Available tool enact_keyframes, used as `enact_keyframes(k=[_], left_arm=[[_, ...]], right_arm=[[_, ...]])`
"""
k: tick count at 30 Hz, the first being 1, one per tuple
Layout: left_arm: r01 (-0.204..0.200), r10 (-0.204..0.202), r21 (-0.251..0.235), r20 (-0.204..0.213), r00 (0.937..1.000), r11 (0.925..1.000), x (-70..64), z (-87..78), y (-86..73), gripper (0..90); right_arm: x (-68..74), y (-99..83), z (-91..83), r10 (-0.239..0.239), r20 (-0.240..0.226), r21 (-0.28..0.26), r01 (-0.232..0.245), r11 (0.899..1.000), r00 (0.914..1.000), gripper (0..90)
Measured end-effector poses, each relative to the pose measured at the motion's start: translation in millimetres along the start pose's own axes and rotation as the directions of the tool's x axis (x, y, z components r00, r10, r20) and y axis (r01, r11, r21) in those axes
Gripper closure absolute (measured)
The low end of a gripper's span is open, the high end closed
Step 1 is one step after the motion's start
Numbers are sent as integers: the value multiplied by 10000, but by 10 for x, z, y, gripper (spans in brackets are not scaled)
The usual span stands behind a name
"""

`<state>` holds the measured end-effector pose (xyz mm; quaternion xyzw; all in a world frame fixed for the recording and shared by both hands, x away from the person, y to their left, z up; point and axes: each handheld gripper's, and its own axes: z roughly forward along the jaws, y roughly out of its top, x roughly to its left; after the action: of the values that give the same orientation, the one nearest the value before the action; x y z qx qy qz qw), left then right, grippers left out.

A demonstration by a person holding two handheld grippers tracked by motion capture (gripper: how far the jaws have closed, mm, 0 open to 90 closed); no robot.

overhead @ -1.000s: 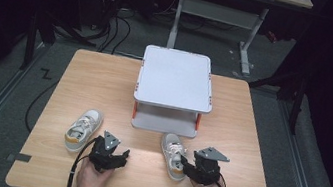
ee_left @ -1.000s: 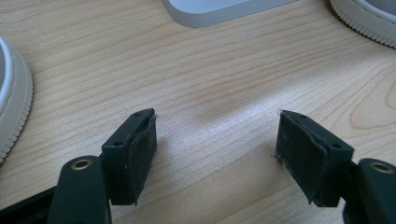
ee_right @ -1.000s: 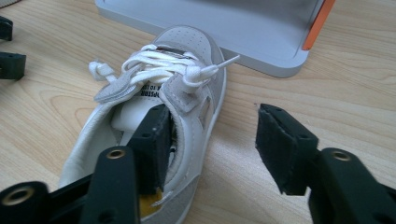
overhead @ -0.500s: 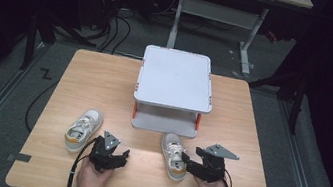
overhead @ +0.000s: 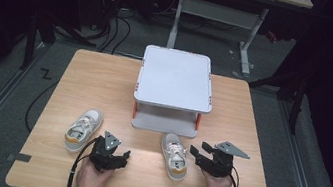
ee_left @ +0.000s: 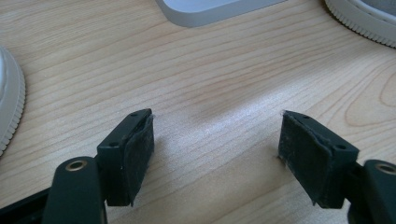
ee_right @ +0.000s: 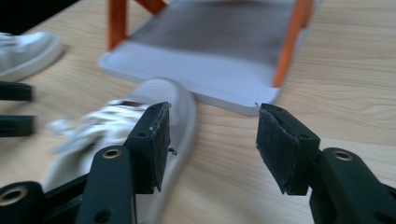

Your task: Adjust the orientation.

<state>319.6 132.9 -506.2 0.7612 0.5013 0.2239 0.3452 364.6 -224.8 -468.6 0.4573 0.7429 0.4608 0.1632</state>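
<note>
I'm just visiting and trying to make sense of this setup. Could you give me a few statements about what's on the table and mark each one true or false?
1. Two shoes lie on the table. True: the left shoe and the right shoe both rest on the wood.
2. The right gripper is clamped on a shoe. False: its jaws are open, and the right shoe lies beside them, not between them.
3. A shoe sits on top of the rack. False: the rack's top is bare; both shoes are on the table in front of it.
4. The left gripper is open over bare wood. True: nothing is between its jaws.
5. The rack has orange legs. True.
</note>
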Motion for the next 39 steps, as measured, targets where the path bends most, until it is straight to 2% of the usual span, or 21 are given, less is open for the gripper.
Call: enact_keyframes(k=[6,9,12,16,17,18,21,22,23,25,26,29,32,39], left_arm=[[-79,78,88,43,10000,9999,-5,-11,2,269],[-135,134,177,91,9999,9998,-5,-30,4,302],[-57,52,244,174,9998,9997,-14,-41,8,306],[-130,112,294,584,9982,9995,-52,-63,54,309],[-232,213,282,642,9977,9993,-68,-74,74,309],[-375,354,284,715,9968,9989,-89,-114,121,309],[-402,382,213,865,9955,9990,-90,-168,179,310],[-514,503,96,950,9942,9986,-87,-253,250,330],[-514,503,96,950,9942,9986,-87,-253,250,344],[-737,742,-89,880,9934,9972,-77,-361,329,350],[-782,795,-173,940,9924,9968,-60,-418,369,375],[-629,660,-342,957,9932,9974,26,-581,475,375],[-269,320,-534,986,9946,9982,168,-754,556,377],[307,-273,-766,452,9986,9966,529,-1018,617,403]], right_arm=[[-154,-41,104,-148,950,287,122,9995,9954,454],[-223,-79,122,-337,1459,512,264,9983,9887,453],[-297,-116,130,-345,1831,834,195,9963,9825,444],[-363,-177,171,-724,2374,1514,368,9878,9687,431],[-376,-194,186,-774,2443,1753,345,9839,9666,416],[-386,-197,180,-748,2460,1738,320,9843,9664,409],[-385,-198,181,-799,2466,1761,364,9837,9658,401],[-384,-198,181,-807,2465,1763,372,9836,9658,400],[-384,-198,181,-807,2465,1763,372,9836,9658,400],[-384,-198,181,-806,2453,1759,374,9837,9661,398],[-385,-198,180,-806,2444,1768,374,9835,9663,398],[-383,-198,181,-824,2429,1761,396,9836,9666,398],[-382,-199,181,-823,2430,1761,395,9836,9665,398],[-381,-200,181,-858,2381,1772,436,9832,9674,398]])
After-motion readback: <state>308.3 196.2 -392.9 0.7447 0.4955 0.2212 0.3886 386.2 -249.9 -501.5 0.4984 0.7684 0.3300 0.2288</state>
